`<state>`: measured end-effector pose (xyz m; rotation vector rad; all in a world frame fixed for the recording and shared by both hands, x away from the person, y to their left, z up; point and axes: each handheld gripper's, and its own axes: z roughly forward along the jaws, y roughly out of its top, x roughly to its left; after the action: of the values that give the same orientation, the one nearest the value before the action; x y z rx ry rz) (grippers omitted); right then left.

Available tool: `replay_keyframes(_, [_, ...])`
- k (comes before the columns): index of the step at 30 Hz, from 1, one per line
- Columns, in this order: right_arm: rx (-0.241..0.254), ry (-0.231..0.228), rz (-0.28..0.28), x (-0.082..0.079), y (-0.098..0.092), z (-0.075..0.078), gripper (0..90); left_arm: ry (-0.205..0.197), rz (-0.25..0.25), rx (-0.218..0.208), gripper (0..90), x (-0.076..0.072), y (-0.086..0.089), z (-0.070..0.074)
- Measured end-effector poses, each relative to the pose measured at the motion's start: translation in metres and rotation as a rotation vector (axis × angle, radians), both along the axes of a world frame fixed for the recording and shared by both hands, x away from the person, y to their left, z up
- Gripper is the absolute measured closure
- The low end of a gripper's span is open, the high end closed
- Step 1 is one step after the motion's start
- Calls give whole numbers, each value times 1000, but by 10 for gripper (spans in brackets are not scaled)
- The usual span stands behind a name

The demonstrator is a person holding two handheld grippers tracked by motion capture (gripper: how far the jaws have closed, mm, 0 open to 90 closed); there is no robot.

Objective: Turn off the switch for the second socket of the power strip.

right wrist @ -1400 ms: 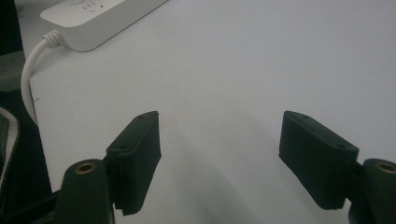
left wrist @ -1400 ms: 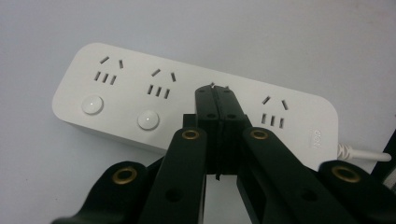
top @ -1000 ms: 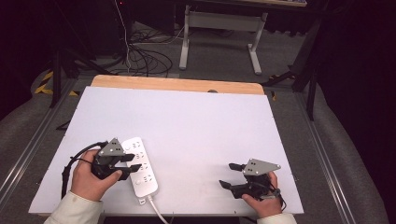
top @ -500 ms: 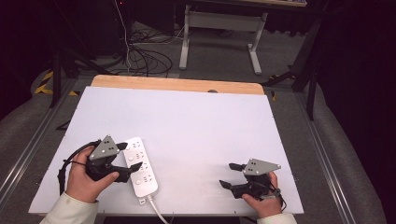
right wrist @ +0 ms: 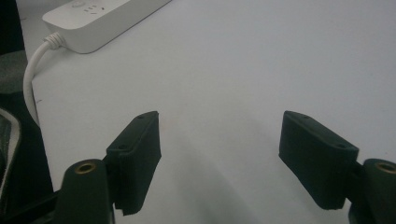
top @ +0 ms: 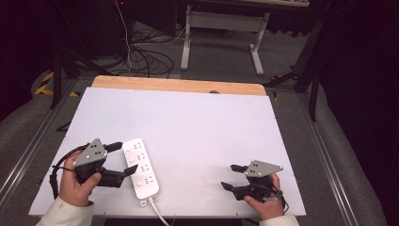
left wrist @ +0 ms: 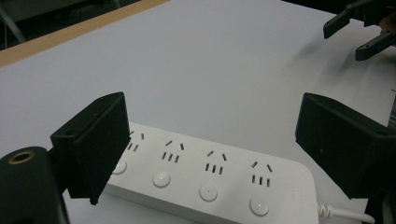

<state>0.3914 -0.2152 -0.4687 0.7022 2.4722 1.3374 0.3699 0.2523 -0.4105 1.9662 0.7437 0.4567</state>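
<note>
A white power strip [top: 140, 167] with several sockets and round buttons lies flat near the table's front left, and its white cable [top: 157, 213] runs off the front edge. My left gripper [top: 126, 157] is open at the strip's left side, one jaw at its far end and the other by its middle. In the left gripper view the strip [left wrist: 210, 179] lies just below and between the wide-apart jaws of that gripper [left wrist: 217, 140]. My right gripper [top: 229, 176] rests open near the front right with nothing in it. The right gripper view has its open gripper [right wrist: 219, 156] over bare table, the strip [right wrist: 98, 18] far off.
The white tabletop [top: 197, 122] ends in a wooden strip [top: 179, 85] at the far edge. Metal rails [top: 28, 150] flank the table. Beyond it stand a desk frame [top: 221, 28] and loose floor cables [top: 141, 56]. The right gripper [left wrist: 362, 28] appears distant in the left gripper view.
My left gripper has drawn back to the left along the table beside the strip. The strip and the right gripper have stayed where they were.
</note>
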Motion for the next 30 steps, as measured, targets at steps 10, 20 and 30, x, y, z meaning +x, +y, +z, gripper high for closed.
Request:
replay_keyframes(10, [1, -1, 0, 0, 0, 0, 298, -4, 36, -7, 108, -4, 24, -10])
replay_keyframes(20, [1, -2, 0, 0, 0, 0, 298, -9, 25, -32, 106, -9, 39, -25])
replay_keyframes(30, [2, -2, 0, 0, 0, 0, 298, -20, 20, -7, 94, -15, 48, -38])
